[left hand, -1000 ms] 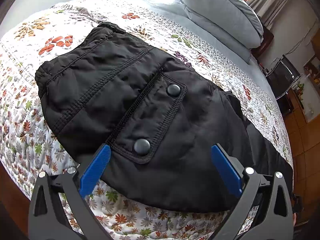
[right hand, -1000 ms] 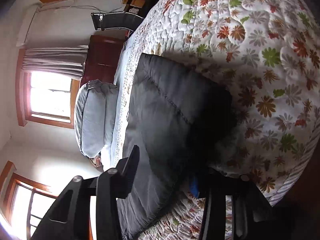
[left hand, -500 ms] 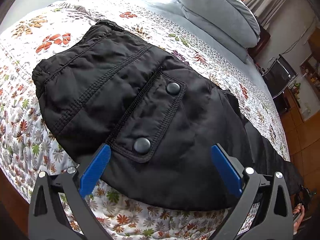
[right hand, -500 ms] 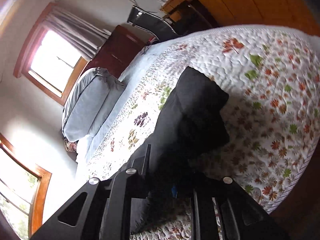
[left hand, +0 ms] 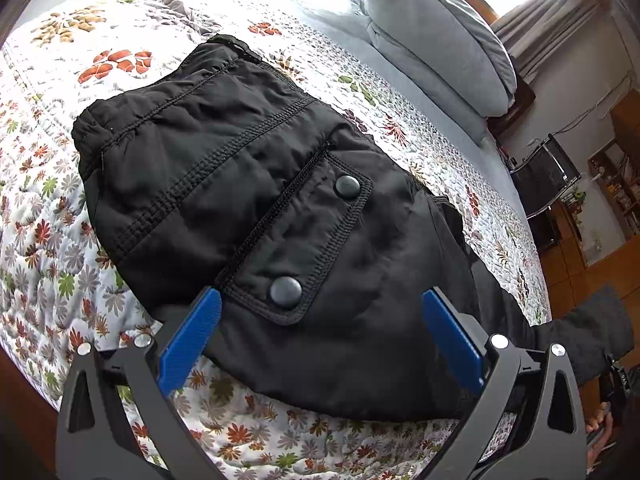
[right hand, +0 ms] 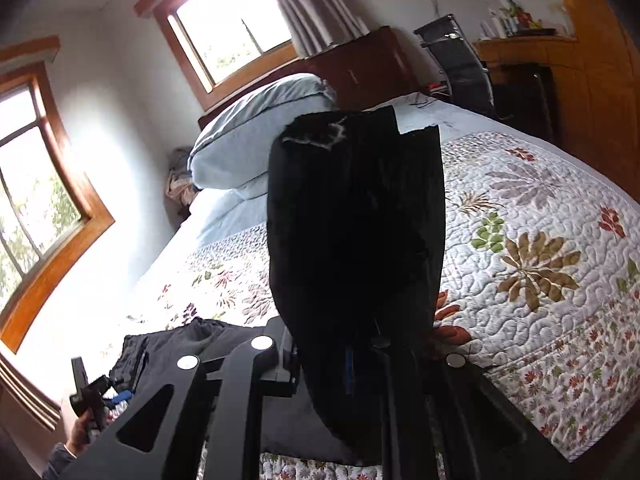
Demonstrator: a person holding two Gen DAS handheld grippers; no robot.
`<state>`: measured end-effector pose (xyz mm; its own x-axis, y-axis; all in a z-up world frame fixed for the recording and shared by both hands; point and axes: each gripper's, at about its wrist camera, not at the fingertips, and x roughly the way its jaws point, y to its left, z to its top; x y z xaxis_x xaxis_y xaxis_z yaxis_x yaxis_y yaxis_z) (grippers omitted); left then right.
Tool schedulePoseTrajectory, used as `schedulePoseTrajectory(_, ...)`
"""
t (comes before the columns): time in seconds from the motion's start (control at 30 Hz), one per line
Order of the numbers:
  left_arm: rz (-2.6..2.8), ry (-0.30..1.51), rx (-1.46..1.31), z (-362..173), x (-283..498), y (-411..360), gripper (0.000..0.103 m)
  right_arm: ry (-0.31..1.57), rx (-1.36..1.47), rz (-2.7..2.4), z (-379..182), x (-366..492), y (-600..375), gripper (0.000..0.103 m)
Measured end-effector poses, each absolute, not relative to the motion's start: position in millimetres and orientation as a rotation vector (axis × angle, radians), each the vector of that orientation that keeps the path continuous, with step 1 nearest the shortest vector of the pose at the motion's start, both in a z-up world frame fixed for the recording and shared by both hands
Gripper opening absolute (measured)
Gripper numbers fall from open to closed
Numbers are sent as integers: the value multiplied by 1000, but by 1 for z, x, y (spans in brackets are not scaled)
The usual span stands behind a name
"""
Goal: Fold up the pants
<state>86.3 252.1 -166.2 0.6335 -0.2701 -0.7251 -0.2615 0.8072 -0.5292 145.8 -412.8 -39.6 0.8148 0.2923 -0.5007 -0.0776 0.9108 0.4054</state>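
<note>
Black padded pants [left hand: 248, 200] lie on the floral bedspread, waistband at the far left, a snap-button pocket [left hand: 308, 240] facing up. My left gripper [left hand: 320, 332] is open, its blue pads either side of the pants' near edge, just above the fabric. My right gripper [right hand: 360, 360] is shut on the leg end of the pants [right hand: 356, 220], which stands lifted in front of the camera. The waist part [right hand: 192, 344] and my left gripper [right hand: 92, 392] show at the lower left of the right wrist view.
The bed's quilt [left hand: 60, 240] [right hand: 540, 280] has a floral print. Folded grey bedding [left hand: 432, 40] [right hand: 256, 136] lies at the headboard. A dark chair [left hand: 548, 180] and wooden furniture [right hand: 592, 80] stand beside the bed. The bed's near edge [left hand: 280, 456] is close to my left gripper.
My right gripper has lifted the leg end off the bed and swung it up toward the waist side. My left gripper has stayed open over the pants' near edge.
</note>
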Motion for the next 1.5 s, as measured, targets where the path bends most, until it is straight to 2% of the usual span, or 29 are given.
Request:
schedulePoseTrajectory(0.27, -24, 889, -731, -167, 83, 262, 100, 680, 235, 298, -56, 146, -344, 16)
schedulePoseTrajectory(0.83, -34, 895, -737, -167, 82, 263, 100, 830, 44, 345, -94, 151, -278, 16)
schedulePoseTrajectory(1.2, -35, 897, -737, -168, 82, 263, 100, 937, -207, 366, -151, 137, -229, 16)
schedulePoseTrajectory(1.27, -35, 898, -735, -168, 83, 262, 100, 955, -224, 374, -159, 137, -226, 30)
schedulePoseTrajectory(1.3, -35, 898, -735, -168, 83, 262, 100, 961, -223, 384, -160, 136, -225, 33)
schedulePoseTrajectory(1.37, -36, 898, -734, -168, 83, 262, 100, 967, -215, 416, -159, 134, -223, 52)
schedulePoseTrajectory(1.43, -35, 899, -732, -168, 83, 261, 100, 964, -158, 472, -154, 129, -224, 65)
schedulePoseTrajectory(1.5, -32, 899, -732, -169, 84, 260, 100, 940, -90, 527, -146, 124, -226, 68)
